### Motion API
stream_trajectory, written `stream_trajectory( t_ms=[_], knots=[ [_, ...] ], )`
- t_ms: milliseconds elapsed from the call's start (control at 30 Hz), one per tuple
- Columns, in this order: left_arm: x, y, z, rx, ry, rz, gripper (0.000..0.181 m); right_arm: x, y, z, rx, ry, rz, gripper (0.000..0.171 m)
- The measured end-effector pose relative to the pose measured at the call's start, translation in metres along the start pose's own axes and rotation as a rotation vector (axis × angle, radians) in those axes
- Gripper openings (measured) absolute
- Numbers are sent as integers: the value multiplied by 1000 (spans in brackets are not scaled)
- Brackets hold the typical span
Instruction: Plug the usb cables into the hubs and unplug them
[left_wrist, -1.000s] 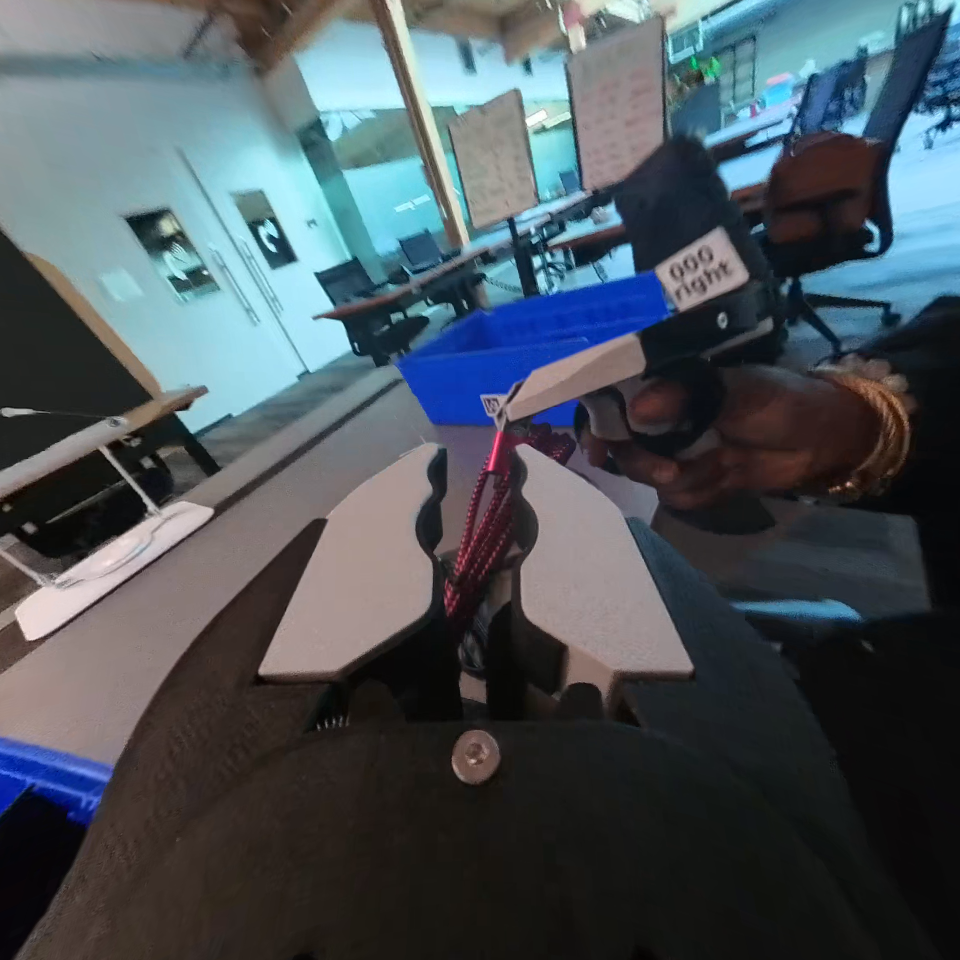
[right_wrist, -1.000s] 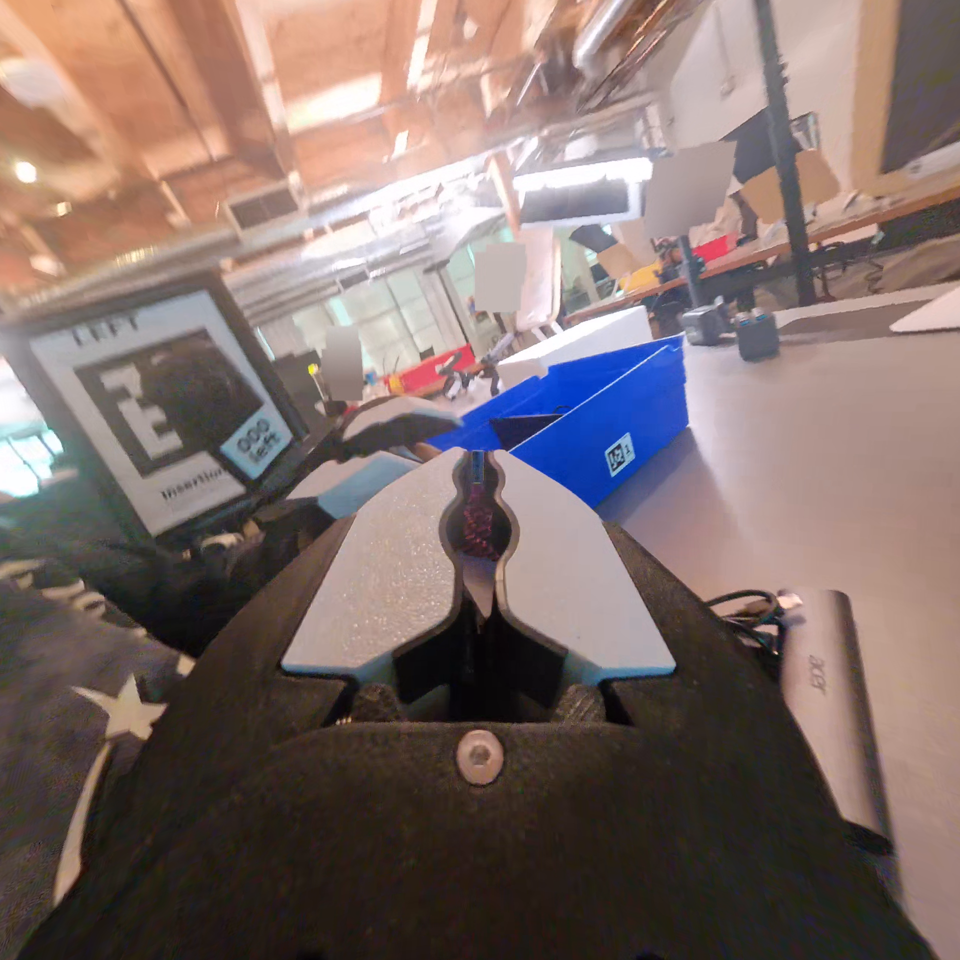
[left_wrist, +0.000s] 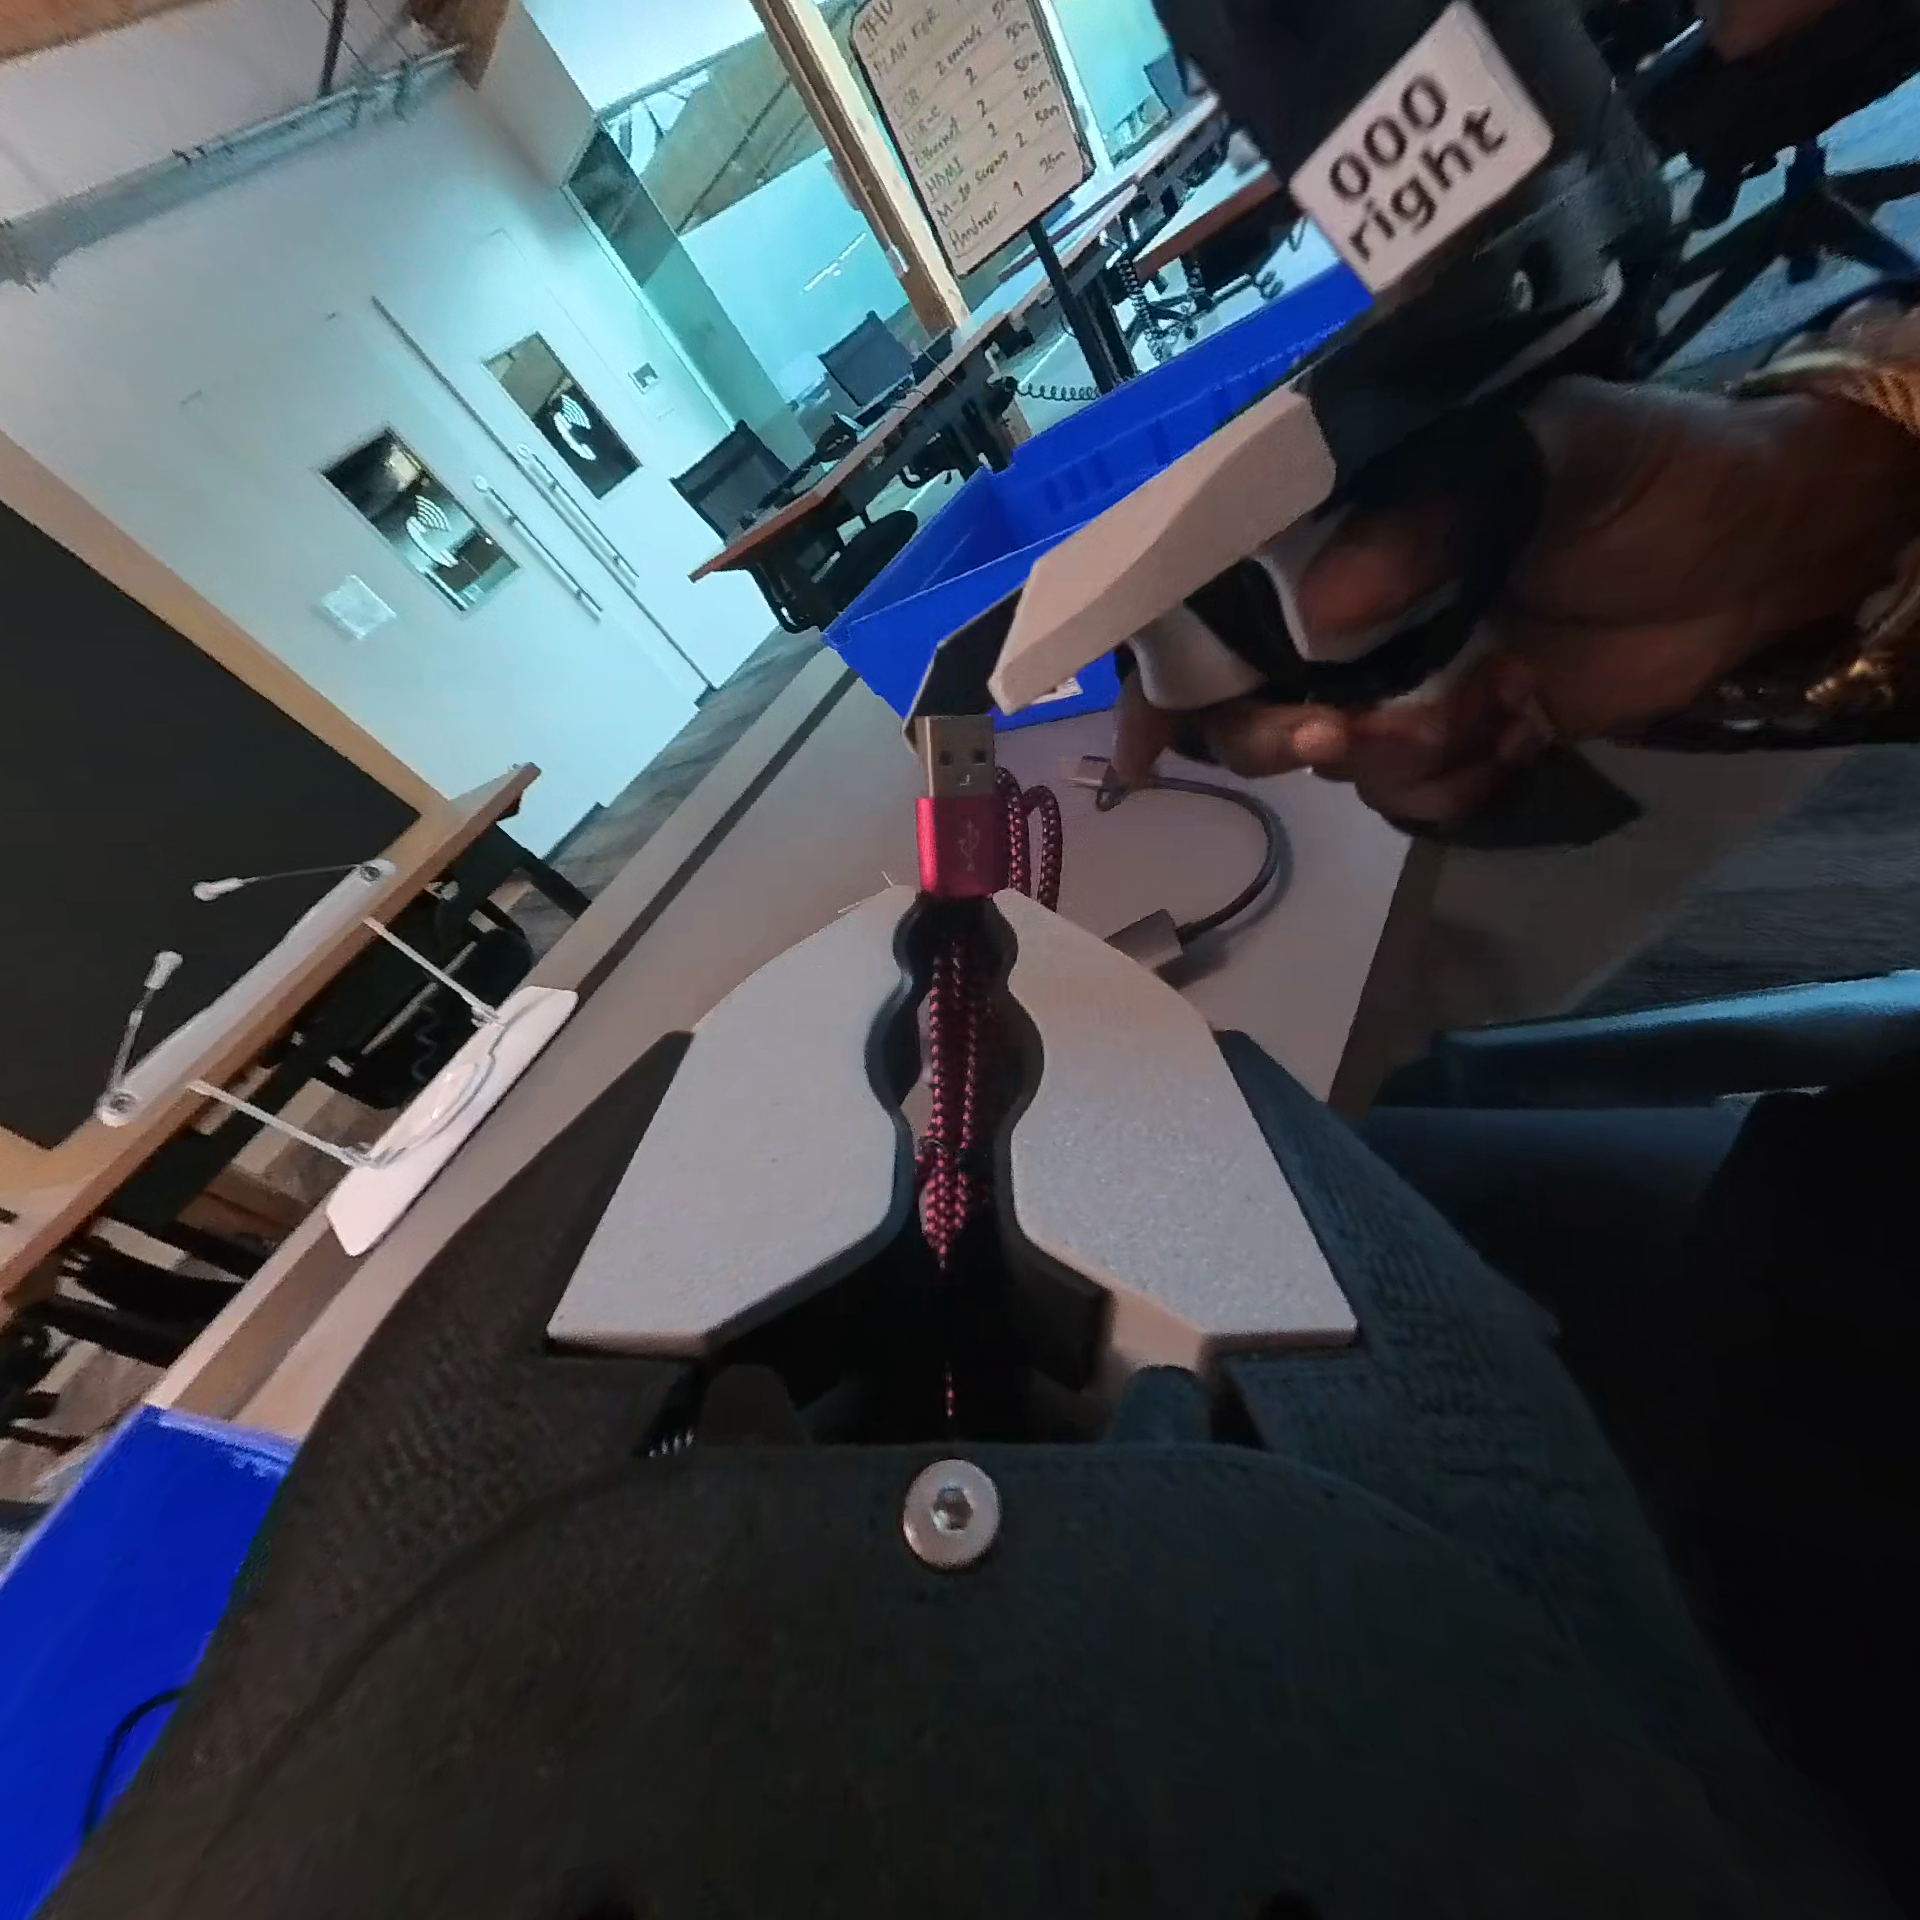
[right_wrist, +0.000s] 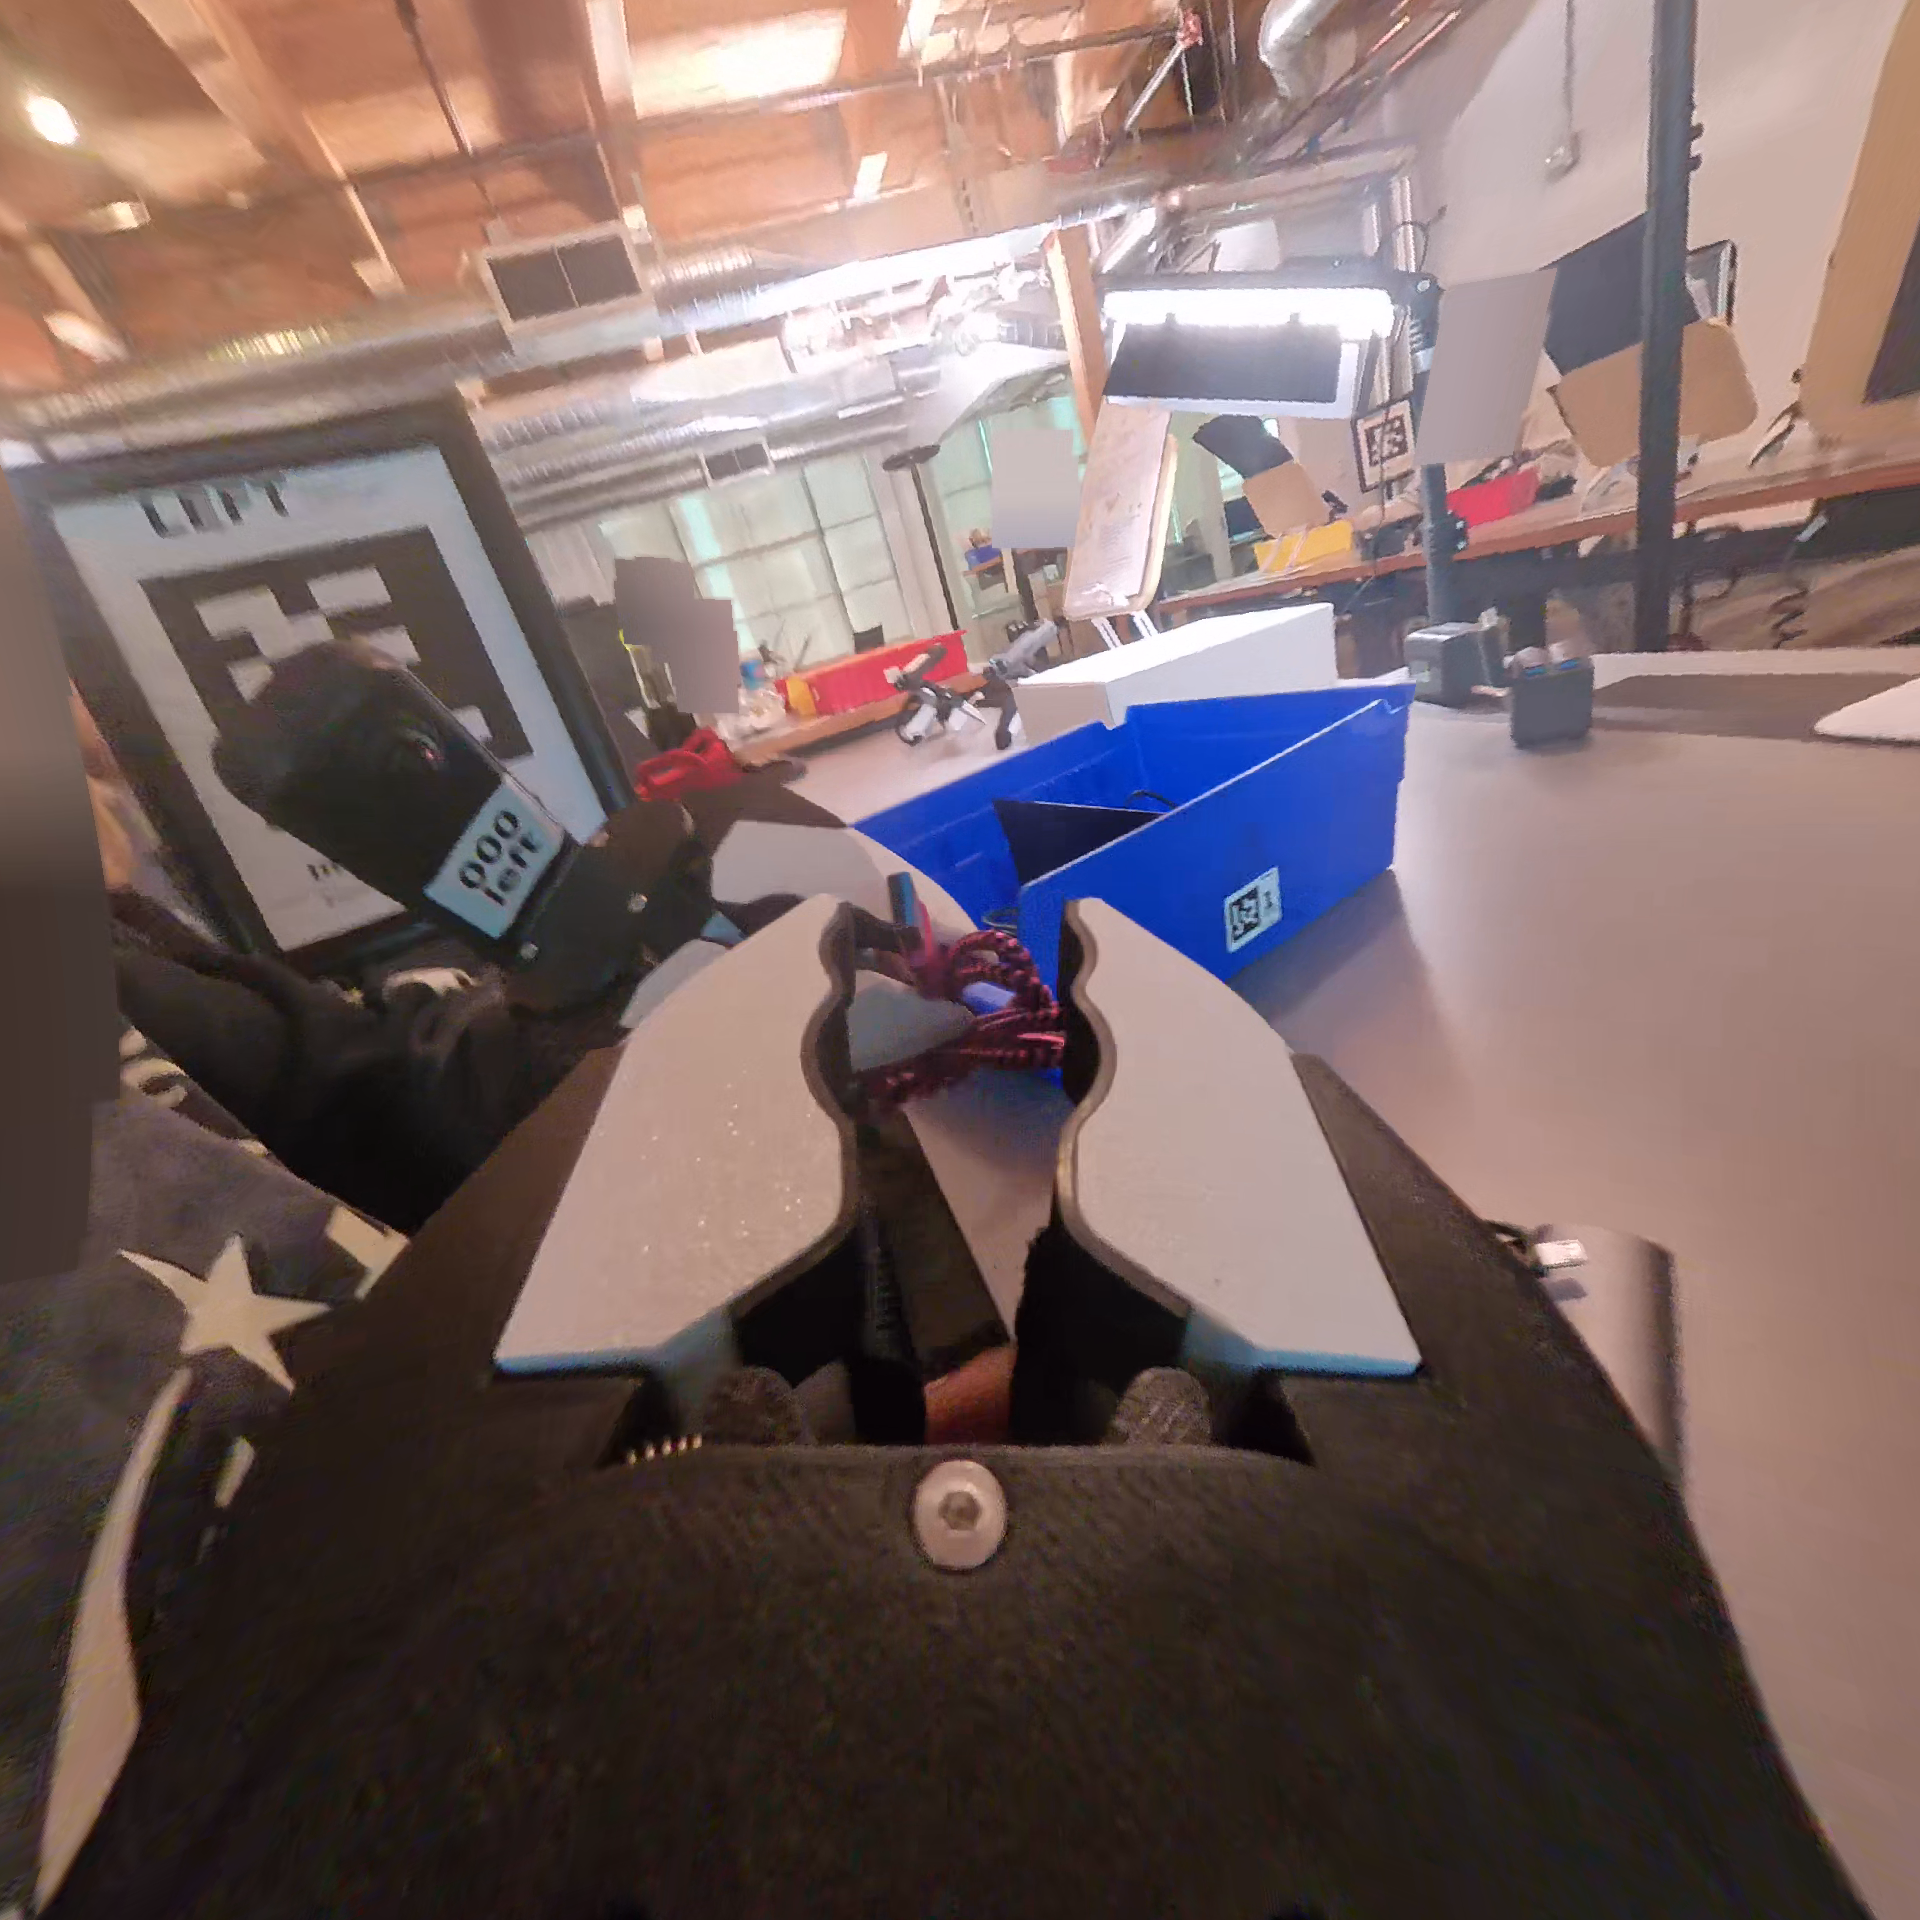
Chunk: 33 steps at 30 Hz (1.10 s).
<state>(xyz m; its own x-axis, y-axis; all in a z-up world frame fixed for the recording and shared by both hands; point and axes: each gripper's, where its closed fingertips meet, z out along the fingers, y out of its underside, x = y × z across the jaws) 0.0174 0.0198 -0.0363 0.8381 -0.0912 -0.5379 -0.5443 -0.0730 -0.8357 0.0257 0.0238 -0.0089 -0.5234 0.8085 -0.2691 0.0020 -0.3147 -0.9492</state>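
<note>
My left gripper (left_wrist: 954, 914) is shut on a red braided USB cable (left_wrist: 951, 1091). Its red and silver plug (left_wrist: 954, 816) sticks out past the fingertips. My right gripper (left_wrist: 961, 681) hangs open just above the plug tip, held by a hand. In the right wrist view my right gripper (right_wrist: 951, 925) is open, with the red cable (right_wrist: 987, 1003) and the left gripper (right_wrist: 894, 940) between and beyond its fingers. A grey hub (left_wrist: 1153, 940) with a dark lead lies on the table behind the plug. A grey hub also shows in the right wrist view (right_wrist: 1621, 1309).
A blue bin (right_wrist: 1195, 831) stands on the grey table (right_wrist: 1558, 987) just beyond the grippers, with a white box (right_wrist: 1174, 665) behind it. Another blue bin (left_wrist: 125, 1558) is at the near left. A white pad (left_wrist: 457, 1112) lies at the table's left edge. My two grippers' fingertips are within a few centimetres of each other.
My right gripper, earlier shut on the red cable, has opened and let go. My left gripper still holds the cable, and the plug now shows past its tips.
</note>
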Motion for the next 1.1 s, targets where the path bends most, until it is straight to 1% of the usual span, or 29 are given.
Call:
stream_trajectory(
  t_ms=[100, 200, 300, 367, 400, 433, 500, 633, 700, 767, 833, 900, 933, 967, 1000, 1033, 1100],
  knots=[
    [1, -2, -1, 0, -22, 74, 8, -11, -3, -1, -31, -3, -192, 30],
    [2, -5, -2, -1, -58, 183, 8, -18, 0, 0, -96, 58, -487, 29],
    [3, -9, -4, 2, -99, 313, 8, -22, 3, 0, -144, 115, -736, 20],
    [6, -10, -5, 6, -115, 391, 8, -22, 8, 1, -193, 136, -813, 17],
    [7, -11, -5, 3, -125, 428, 8, -23, 12, 2, -216, 134, -836, 11],
    [7, -10, -5, -2, -134, 459, 8, -23, 13, 2, -227, 133, -858, 9],
    [6, -9, -5, -1, -139, 489, 9, -26, 16, 1, -266, 117, -905, 6],
    [2, -8, -4, -26, -120, 509, 10, -25, 18, 1, -312, 191, -1201, 5],
    [-2, -8, -4, -28, -130, 499, 10, -26, 17, 1, -302, 198, -1222, 5],
    [-7, -7, -5, -27, -152, 487, 11, -24, 13, -1, -276, 187, -1151, 6],
    [-16, -12, -9, 14, -206, 438, 27, -19, 4, -4, -240, 211, -1109, 6],
    [-25, -26, -18, 125, -247, 333, 31, -12, -5, -9, -217, 273, -1138, 5],
    [-24, -36, -24, 203, -218, 246, 31, -9, -9, -12, -200, 306, -1179, 5],
    [-18, -45, -28, 285, -139, 124, 29, -9, -13, -13, -180, 330, -1231, 5],
    [-8, -53, -32, 359, -11, -34, 23, -11, -16, -14, -156, 349, -1281, 5],
    [6, -59, -35, 415, 153, -214, 18, -14, -18, -14, -131, 361, -1320, 5],
    [29, -62, -36, 433, 473, -575, 22, -26, -22, -14, -72, 360, -1383, 5]
  ],
)
